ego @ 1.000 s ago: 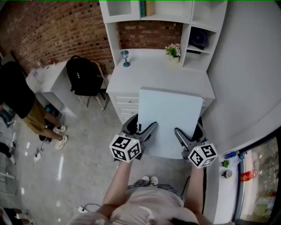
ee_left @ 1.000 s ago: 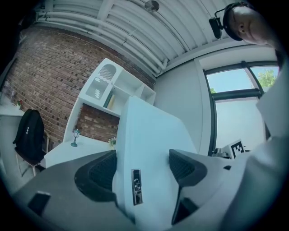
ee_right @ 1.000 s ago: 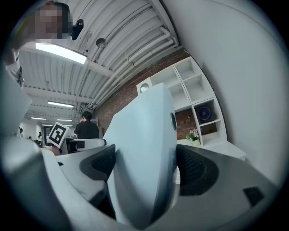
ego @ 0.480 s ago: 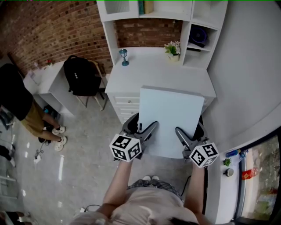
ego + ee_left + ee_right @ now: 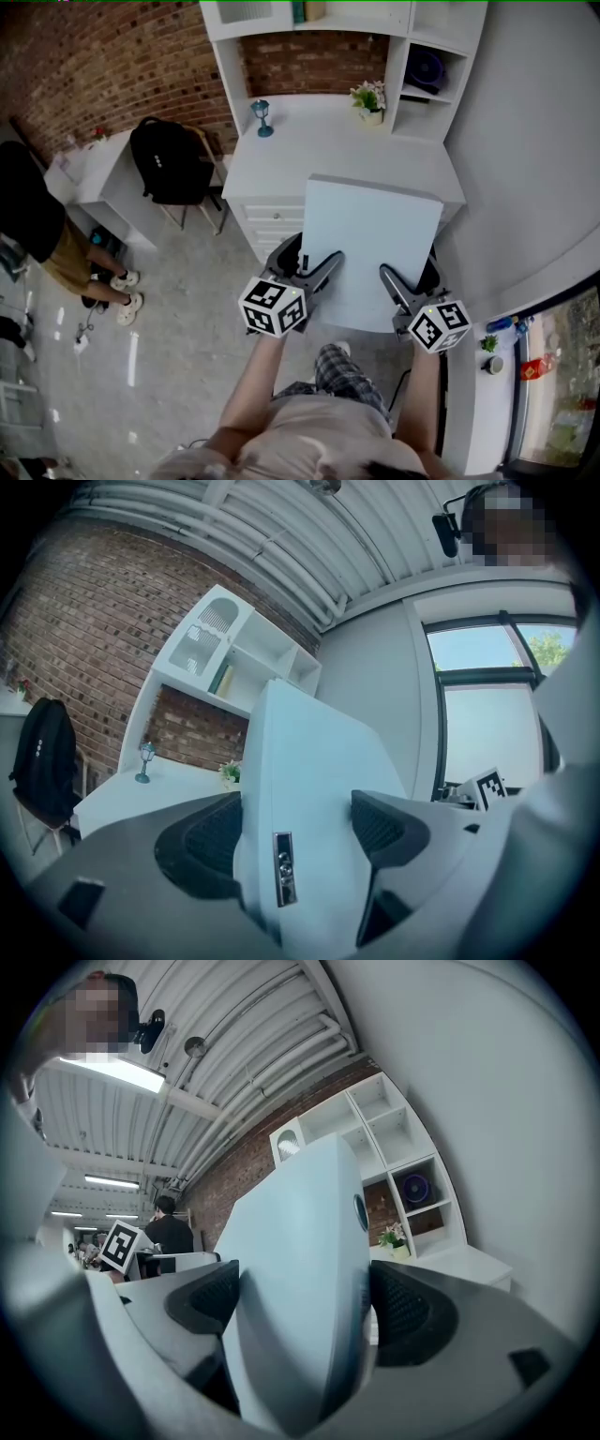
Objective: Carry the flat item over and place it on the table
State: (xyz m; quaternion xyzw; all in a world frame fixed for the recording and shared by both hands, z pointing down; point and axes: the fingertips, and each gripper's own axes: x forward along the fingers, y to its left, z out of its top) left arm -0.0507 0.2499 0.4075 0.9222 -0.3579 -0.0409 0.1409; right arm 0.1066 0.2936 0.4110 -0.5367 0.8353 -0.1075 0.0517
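Observation:
A flat pale grey-white slab, the flat item (image 5: pixel 370 246), is held level in the air between both grippers, its far edge over the near edge of the white desk (image 5: pixel 291 155). My left gripper (image 5: pixel 312 272) is shut on its near left edge and my right gripper (image 5: pixel 405 279) on its near right edge. In the left gripper view the flat item (image 5: pixel 305 799) stands edge-on between the dark pads, a small metal port on its edge. In the right gripper view the flat item (image 5: pixel 300 1283) fills the gap between both pads.
On the desk stand a small blue lamp (image 5: pixel 260 116) and a potted plant (image 5: pixel 369 98), under white shelving (image 5: pixel 412 37). A black backpack (image 5: pixel 169 159) hangs on a chair at the left. A person (image 5: pixel 42 230) stands far left. A grey wall (image 5: pixel 534 141) runs along the right.
The flat item and both grippers have shifted forward toward the desk, so its far edge now overlaps the desk top more. Both grips are unchanged.

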